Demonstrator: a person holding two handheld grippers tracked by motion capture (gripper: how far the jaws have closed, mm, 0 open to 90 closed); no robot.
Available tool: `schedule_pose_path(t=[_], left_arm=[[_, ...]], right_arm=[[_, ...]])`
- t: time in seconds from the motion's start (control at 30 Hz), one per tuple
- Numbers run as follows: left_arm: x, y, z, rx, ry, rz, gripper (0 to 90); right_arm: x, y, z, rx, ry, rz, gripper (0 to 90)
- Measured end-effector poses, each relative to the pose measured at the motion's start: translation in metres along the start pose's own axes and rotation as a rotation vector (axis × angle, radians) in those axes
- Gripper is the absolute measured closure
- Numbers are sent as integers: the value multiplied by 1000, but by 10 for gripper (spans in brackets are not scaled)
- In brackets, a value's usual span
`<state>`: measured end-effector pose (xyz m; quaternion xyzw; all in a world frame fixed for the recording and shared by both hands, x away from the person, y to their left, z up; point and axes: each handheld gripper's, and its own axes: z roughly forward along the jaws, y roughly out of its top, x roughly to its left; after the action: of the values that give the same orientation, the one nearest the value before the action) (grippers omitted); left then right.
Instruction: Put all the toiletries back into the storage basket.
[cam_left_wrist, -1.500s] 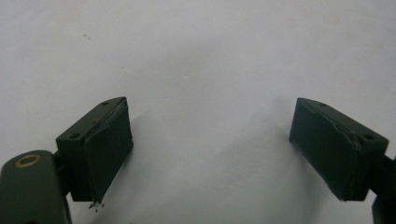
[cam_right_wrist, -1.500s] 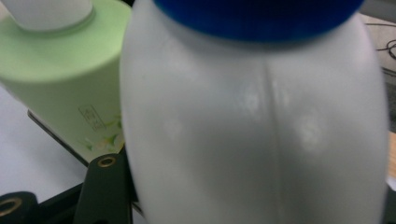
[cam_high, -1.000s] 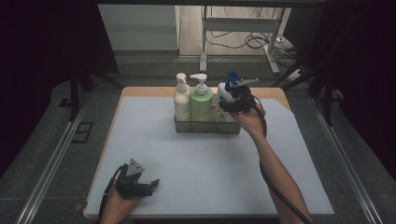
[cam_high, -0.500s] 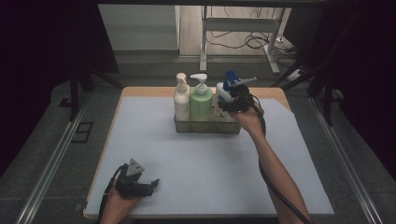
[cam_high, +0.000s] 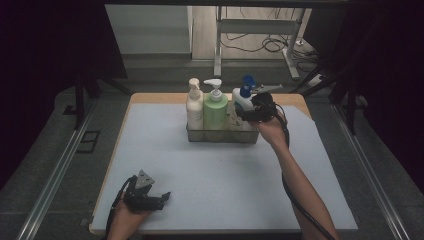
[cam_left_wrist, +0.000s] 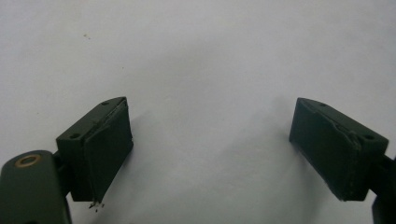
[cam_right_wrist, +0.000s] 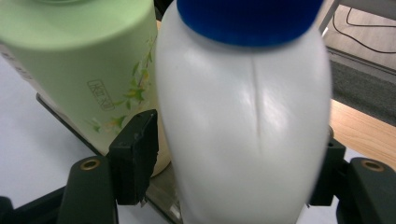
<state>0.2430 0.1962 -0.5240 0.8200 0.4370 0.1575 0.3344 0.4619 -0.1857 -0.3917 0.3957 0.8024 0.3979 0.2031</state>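
A white bottle with a blue cap (cam_high: 242, 102) is being kept upright at the right end of a clear rectangular bin (cam_high: 220, 134), which is standing at the far middle of the pale table mat (cam_high: 220, 180). In the same bin, a green pump bottle (cam_high: 215, 107) is being held in the middle and a cream-white pump bottle (cam_high: 194, 106) at the left end. The right gripper (cam_high: 244, 116) is being held level against the white bottle from its right side. In the right gripper view the white bottle (cam_right_wrist: 243, 121) is seen standing between the two black jaws; the jaws have just been opening, a thin gap is showing beside the left jaw, and no pad is pressing on the bottle. The green pump bottle (cam_right_wrist: 79, 60) is seen just beside it. The left gripper (cam_high: 159, 199) is being rested on the mat at the near left, well apart from the bin, with its jaws spread wide and nothing between them (cam_left_wrist: 210, 154).
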Motion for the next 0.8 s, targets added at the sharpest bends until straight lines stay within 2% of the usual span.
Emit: schedule_pose_path(t=[0.13, 0.5, 0.8], left_arm=[[0, 0, 0, 1, 0, 1, 129], [0, 0, 0, 1, 1, 0, 128], [0, 0, 0, 1, 1, 1, 129]], right_arm=[[-2, -5, -7, -15, 12, 10, 334], [-2, -16, -26, -27, 32, -3, 347], [-4, -26, -44, -26, 56, 9, 416]])
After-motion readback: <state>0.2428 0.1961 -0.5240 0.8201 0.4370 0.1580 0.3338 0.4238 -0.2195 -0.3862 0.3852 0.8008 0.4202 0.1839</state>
